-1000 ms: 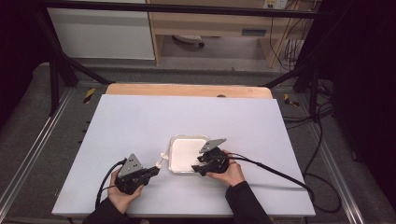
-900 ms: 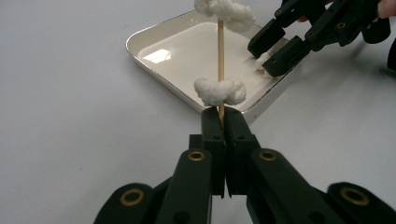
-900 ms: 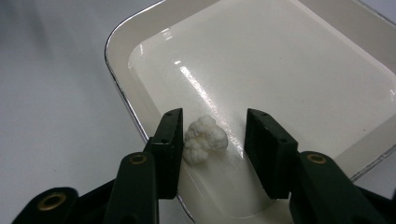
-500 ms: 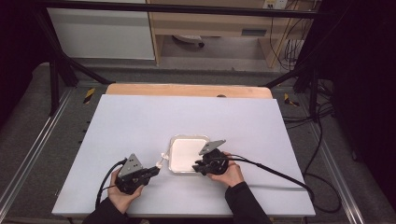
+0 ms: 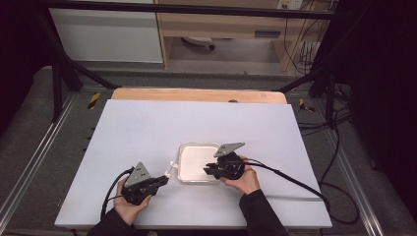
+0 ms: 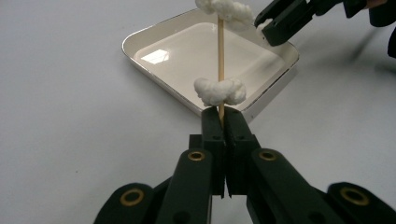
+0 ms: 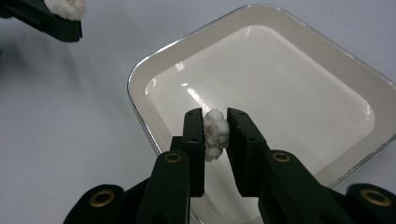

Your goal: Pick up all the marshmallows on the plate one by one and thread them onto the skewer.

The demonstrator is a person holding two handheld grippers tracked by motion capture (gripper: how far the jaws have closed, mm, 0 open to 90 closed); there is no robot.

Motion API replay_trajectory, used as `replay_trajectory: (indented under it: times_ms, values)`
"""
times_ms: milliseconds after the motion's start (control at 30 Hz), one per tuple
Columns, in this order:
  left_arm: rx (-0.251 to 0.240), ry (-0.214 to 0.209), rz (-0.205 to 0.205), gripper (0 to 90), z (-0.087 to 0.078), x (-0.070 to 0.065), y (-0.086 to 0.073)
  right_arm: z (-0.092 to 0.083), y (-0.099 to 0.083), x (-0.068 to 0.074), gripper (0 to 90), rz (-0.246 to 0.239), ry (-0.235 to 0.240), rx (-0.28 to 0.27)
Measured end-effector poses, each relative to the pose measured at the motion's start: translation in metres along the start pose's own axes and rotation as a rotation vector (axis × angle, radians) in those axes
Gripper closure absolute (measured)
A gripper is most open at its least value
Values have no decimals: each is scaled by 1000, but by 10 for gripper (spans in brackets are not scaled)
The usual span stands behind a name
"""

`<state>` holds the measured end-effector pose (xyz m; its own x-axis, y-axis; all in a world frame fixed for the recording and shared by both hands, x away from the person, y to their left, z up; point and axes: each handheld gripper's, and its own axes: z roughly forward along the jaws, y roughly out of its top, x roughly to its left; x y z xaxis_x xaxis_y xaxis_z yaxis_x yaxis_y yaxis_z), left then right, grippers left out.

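The left gripper (image 6: 223, 122) has its jaws pressed together on the lower end of a thin wooden skewer (image 6: 220, 51), and one white cotton piece (image 6: 219, 90) sits on the stick just above them. Farther away, over the white square tray (image 5: 186, 166), the right gripper (image 7: 215, 125) has just been closing its jaws. It now pinches a white cotton lump (image 7: 215, 132) above the tray's floor.

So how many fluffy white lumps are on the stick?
2. The lower lump sits just above the left tool gripping the stick; the upper lump is at the picture's top edge, so more could be hidden.
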<state>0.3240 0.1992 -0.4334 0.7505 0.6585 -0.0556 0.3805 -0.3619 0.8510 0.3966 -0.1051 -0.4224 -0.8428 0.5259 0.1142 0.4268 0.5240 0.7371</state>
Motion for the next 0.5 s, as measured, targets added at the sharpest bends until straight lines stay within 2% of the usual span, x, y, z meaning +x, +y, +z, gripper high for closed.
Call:
replay_trajectory:
  times_ms: [167,500]
  values:
    - [3,-4,4,886,1,-1,0,-14,7,-2,782,15,5,-60]
    - [3,-14,5,885,3,-2,0,-35,18,-7,781,86,40,-177]
